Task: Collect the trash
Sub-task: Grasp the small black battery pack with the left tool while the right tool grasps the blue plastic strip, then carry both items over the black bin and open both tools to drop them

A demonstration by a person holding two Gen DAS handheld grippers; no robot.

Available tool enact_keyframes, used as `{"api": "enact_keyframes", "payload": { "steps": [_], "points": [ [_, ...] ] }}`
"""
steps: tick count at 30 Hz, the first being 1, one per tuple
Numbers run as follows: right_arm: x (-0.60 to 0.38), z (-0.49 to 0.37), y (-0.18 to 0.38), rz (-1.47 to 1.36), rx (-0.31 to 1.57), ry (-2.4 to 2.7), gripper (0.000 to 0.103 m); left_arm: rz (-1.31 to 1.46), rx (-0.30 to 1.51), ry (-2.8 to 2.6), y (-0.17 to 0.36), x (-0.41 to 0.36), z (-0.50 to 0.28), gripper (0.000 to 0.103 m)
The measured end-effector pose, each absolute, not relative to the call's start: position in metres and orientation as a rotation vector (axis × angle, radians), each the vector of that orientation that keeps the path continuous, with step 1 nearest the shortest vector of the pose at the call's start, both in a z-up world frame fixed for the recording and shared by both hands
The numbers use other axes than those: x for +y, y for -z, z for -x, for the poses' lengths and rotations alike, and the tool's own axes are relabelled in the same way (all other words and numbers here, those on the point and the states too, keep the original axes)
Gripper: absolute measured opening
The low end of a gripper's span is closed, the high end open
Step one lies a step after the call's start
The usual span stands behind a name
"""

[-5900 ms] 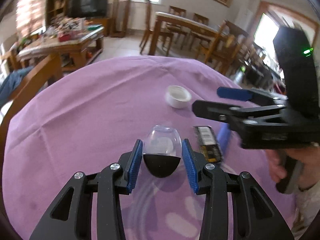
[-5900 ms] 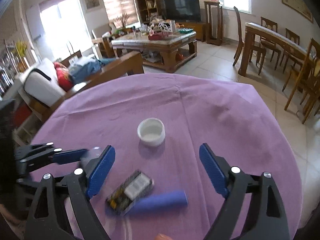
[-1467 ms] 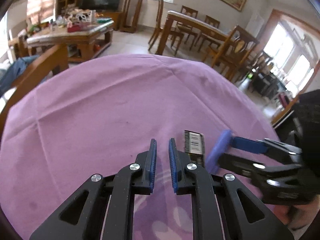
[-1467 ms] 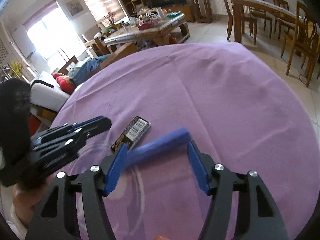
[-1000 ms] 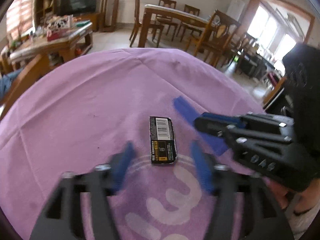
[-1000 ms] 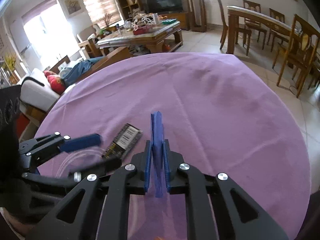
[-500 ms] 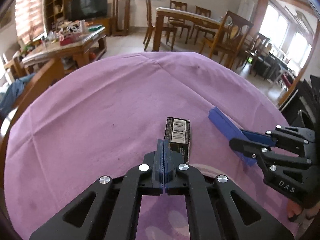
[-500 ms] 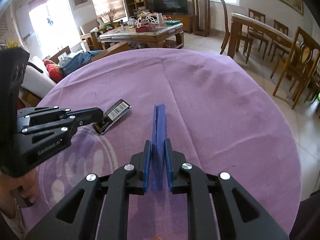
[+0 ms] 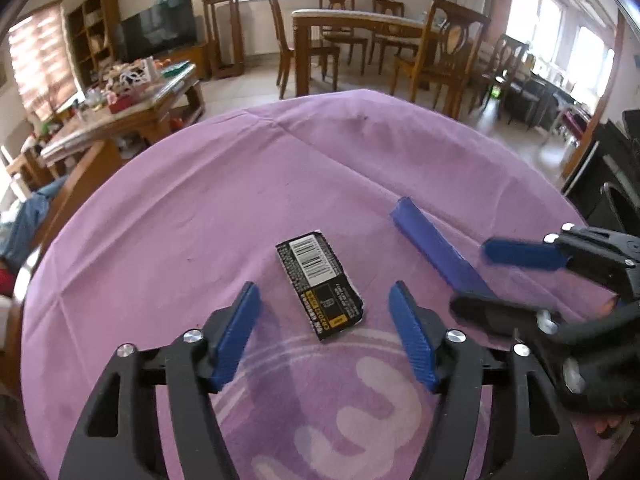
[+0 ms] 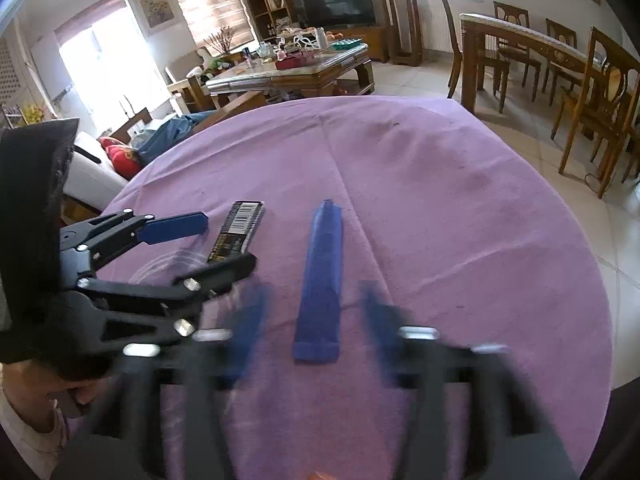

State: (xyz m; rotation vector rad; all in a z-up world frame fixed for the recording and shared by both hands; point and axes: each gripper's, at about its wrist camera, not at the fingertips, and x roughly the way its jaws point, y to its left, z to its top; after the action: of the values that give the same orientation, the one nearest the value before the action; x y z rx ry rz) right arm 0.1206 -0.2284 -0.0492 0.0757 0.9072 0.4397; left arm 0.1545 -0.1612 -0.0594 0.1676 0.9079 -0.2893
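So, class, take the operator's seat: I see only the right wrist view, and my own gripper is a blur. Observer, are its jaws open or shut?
Observer: Open. The left wrist view shows the right gripper sharp; its jaws have just been opening, and the blue strip lies loose on the cloth.
Operator: And the black wrapper?
Observer: Flat between the left gripper's open fingers, untouched; those jaws have just been opening too.
Operator: Which end faces that gripper?
Observer: The end with the yellow mark; the barcode end points away.
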Motion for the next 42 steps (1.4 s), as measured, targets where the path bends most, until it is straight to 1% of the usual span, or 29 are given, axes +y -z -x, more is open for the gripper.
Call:
{"api": "enact_keyframes", "payload": {
  "steps": [2, 3, 4, 5, 9, 10, 11, 12, 13, 14, 17, 21, 30, 35, 39, 42],
  "points": [
    [-0.225, -0.122, 0.052, -0.068, 0.912, -0.433, 0.060, -0.174, 0.903, 0.287, 0.060, -0.159, -0.157, 0.066],
    [-0.224, -0.123, 0.053, -0.068, 0.917, -0.437, 0.060, -0.175, 0.898, 0.282, 0.059, -0.157, -0.159, 0.054],
    [-0.222, -0.123, 0.053, -0.061, 0.918, -0.436, 0.060, -0.177, 0.893, 0.276, 0.058, -0.156, -0.160, 0.039],
    [-0.218, -0.123, 0.053, -0.043, 0.916, -0.433, 0.060, -0.183, 0.888, 0.262, 0.058, -0.154, -0.162, 0.031],
    [-0.209, -0.121, 0.054, 0.030, 0.907, -0.422, 0.058, -0.181, 0.883, 0.249, 0.058, -0.150, -0.165, 0.030],
    [-0.205, -0.121, 0.054, 0.050, 0.905, -0.416, 0.054, -0.184, 0.878, 0.238, 0.058, -0.149, -0.163, 0.029],
    [-0.200, -0.121, 0.054, 0.086, 0.898, -0.405, 0.042, -0.178, 0.876, 0.237, 0.057, -0.148, -0.163, 0.029],
    [-0.198, -0.120, 0.054, 0.111, 0.892, -0.393, 0.036, -0.165, 0.870, 0.241, 0.056, -0.145, -0.163, 0.029],
    [-0.194, -0.120, 0.054, 0.138, 0.884, -0.389, 0.026, -0.152, 0.866, 0.245, 0.055, -0.142, -0.162, 0.029],
    [-0.191, -0.120, 0.054, 0.137, 0.889, -0.406, 0.020, -0.147, 0.866, 0.246, 0.055, -0.140, -0.162, 0.029],
    [-0.191, -0.121, 0.054, 0.134, 0.887, -0.399, 0.019, -0.123, 0.860, 0.256, 0.053, -0.135, -0.158, 0.029],
    [-0.207, -0.116, 0.046, 0.025, 0.857, -0.426, 0.019, -0.088, 0.832, 0.281, 0.043, -0.127, -0.147, 0.029],
    [-0.286, -0.084, -0.005, -0.187, 0.697, -0.407, 0.019, -0.042, 0.729, 0.380, 0.004, -0.135, -0.114, 0.029],
    [-0.353, -0.046, -0.030, -0.264, 0.579, -0.345, 0.019, -0.040, 0.651, 0.472, -0.024, -0.180, -0.092, 0.029],
    [-0.411, -0.011, -0.040, -0.309, 0.508, -0.274, 0.019, -0.070, 0.612, 0.582, -0.039, -0.236, -0.073, 0.029],
    [-0.457, 0.015, -0.042, -0.341, 0.475, -0.203, 0.019, -0.108, 0.603, 0.693, -0.042, -0.295, -0.057, 0.029]
  ]
}}
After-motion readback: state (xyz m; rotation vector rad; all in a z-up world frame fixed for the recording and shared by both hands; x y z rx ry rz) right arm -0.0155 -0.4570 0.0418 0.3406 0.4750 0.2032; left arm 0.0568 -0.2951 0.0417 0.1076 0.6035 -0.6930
